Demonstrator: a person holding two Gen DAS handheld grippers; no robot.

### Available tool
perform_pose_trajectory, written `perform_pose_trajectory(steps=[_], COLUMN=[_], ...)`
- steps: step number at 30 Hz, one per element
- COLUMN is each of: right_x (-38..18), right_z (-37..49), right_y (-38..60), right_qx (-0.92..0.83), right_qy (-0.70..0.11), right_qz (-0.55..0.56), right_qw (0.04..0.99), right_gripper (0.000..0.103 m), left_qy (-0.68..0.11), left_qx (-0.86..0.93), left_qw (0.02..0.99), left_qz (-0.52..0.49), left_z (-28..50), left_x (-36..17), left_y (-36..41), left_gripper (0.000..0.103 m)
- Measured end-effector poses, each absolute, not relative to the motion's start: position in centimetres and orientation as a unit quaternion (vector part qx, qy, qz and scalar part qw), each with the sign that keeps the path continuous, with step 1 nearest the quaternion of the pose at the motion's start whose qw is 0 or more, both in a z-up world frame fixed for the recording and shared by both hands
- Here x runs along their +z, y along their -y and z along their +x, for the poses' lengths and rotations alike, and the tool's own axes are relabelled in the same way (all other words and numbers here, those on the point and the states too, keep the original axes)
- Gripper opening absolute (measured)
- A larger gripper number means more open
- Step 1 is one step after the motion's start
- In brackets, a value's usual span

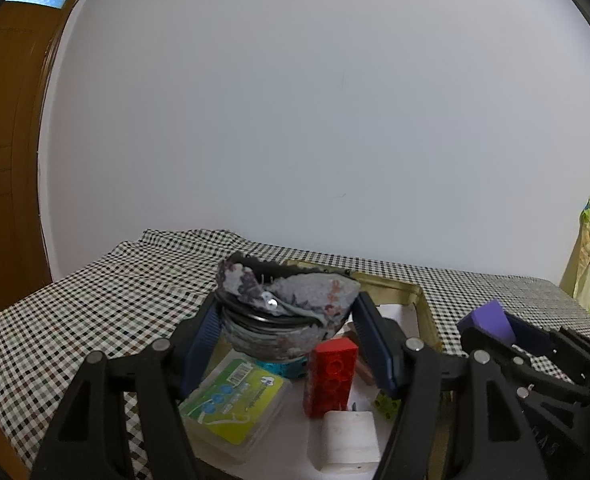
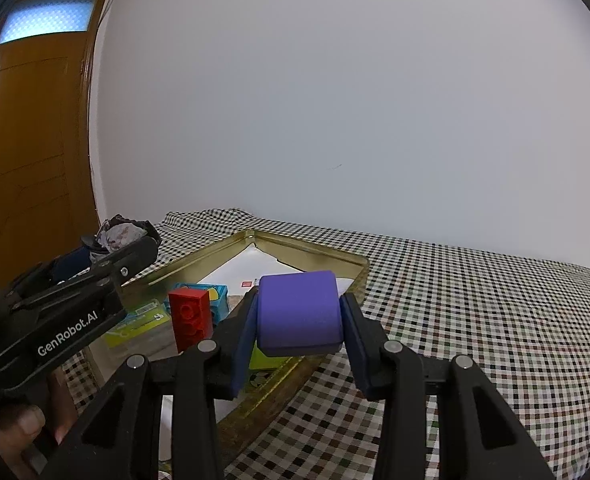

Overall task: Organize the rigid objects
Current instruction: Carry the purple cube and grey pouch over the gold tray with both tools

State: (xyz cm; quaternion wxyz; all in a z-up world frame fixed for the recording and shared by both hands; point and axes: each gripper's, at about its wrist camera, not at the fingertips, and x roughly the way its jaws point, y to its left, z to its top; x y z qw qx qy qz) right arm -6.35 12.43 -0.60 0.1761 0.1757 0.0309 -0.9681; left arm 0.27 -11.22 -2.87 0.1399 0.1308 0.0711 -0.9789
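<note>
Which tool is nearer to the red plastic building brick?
Left. The left tool hangs just above the red plastic building brick; the right tool is farther right.

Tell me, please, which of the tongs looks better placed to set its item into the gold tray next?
Probably the left tongs: their patterned bundle hangs above the gold tray, over the red brick. The right tongs hold the purple block near the tray's rim.
</note>
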Motion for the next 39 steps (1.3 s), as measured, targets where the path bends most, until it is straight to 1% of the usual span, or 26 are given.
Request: perform_pose_trajectory(steps=[10,14,19,26,31,39], right_x=[-0.4,0.2,0.8,1.3,1.2,1.1], right_z=[-7.3,-8.2,-10.2,-12.0,-13.5,-15.1], right_y=[-12.0,-11.9,-11.0,-8.7,-7.8,-6.3], right_qx=[-0.963,-0.958,-0.95,-0.937,-0.933,-0.925], right_qy=[-0.029,-0.021,-0.018,-0.031,-0.038,-0.048], right_qz=[0.188,0.204,0.221,0.249,0.268,0.297], right_qw=[0.188,0.201,0.218,0.242,0.238,0.233], right_gripper=[0.044,0.044,0.044,0.044,0.044,0.044], left_qy=[-0.058,-0.058,-0.059,-0.057,-0.045,-0.025], left_qx=[-0.976,-0.97,-0.964,-0.957,-0.954,-0.947], left_qw=[0.15,0.157,0.141,0.128,0.12,0.123], left_qz=[0.15,0.176,0.219,0.253,0.271,0.297], left_z=[0.4,-0.3,-1.8,-3.1,-2.7,-4.3], left_x=[-3.2,-3.0,-2.9,-2.8,-2.7,-3.4], left_y=[11.7,12.8,13.8,14.1,13.9,13.2], left_gripper=[0.066,0.066,0.066,0.066,0.066,0.066])
